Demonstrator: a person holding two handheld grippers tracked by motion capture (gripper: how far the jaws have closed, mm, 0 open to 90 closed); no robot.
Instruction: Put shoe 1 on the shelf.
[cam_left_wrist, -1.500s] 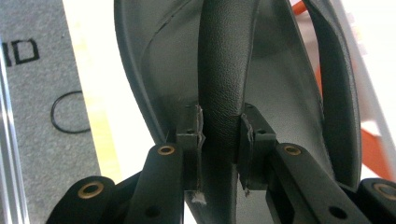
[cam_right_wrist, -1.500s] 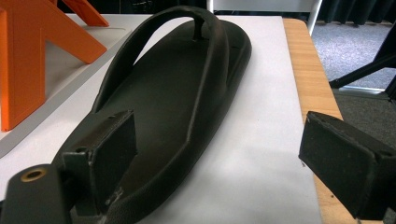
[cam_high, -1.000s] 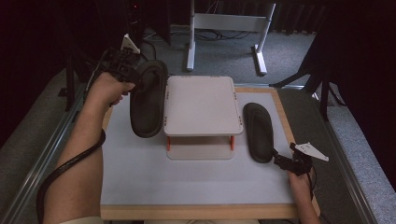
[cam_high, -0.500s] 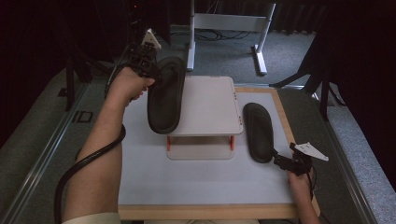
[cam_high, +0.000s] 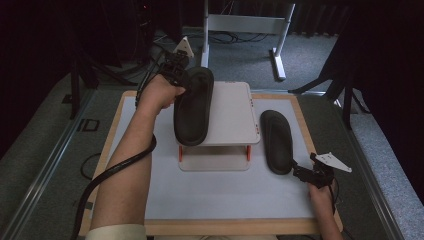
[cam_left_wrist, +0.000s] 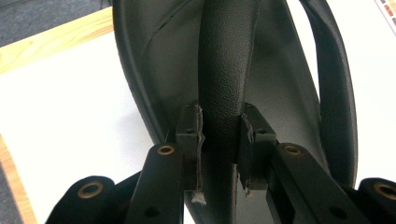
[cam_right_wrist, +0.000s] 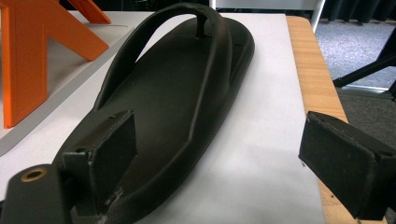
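Holding one black sandal (cam_high: 192, 107) by its strap in my left gripper (cam_high: 176, 69), jaws clamped, above the white stand (cam_high: 232, 117). My right gripper (cam_high: 304, 174) is released, jaws wide beside the second sandal (cam_high: 276, 142) lying on the mat (cam_high: 215, 195).

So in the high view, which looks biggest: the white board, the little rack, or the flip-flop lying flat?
Largest to smallest, as they look in the high view:
1. White board
2. Small white rack
3. Flip-flop lying flat
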